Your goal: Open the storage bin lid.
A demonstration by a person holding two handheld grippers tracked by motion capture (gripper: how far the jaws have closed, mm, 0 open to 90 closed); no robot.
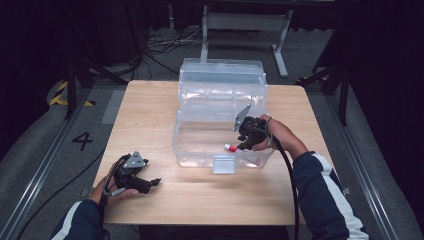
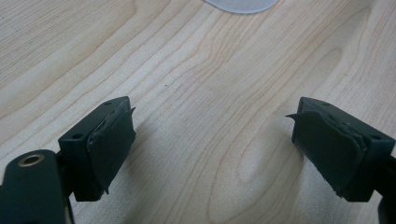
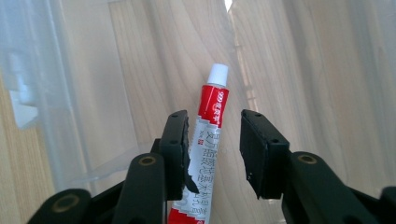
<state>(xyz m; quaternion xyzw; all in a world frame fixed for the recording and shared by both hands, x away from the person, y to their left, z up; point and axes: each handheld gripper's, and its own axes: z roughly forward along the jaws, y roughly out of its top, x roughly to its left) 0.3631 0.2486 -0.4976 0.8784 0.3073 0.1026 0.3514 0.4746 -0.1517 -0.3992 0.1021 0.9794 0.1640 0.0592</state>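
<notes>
A red and white tube [image 3: 211, 126] with a white cap lies on the floor of the clear plastic box [image 1: 200, 150]; in the high view the tube [image 1: 230, 147] is near the box's front wall. My right gripper [image 3: 215, 122] reaches into the box [image 3: 70, 93] with its jaws on either side of the tube; the left pad is against it and a gap separates the right pad from it. My left gripper [image 1: 152, 184] rests low over the front left of the wooden table [image 1: 150, 110], jaws wide apart. Nothing but bare wood lies between the jaws of that gripper [image 2: 210, 126].
The box's lid [image 1: 222, 70] stands open at the back, and a latch tab [image 1: 223, 164] hangs from its front wall. A cable [image 1: 287, 170] trails from the right gripper along the sleeve. Beyond the table are dark frames, floor cables and a metal stand.
</notes>
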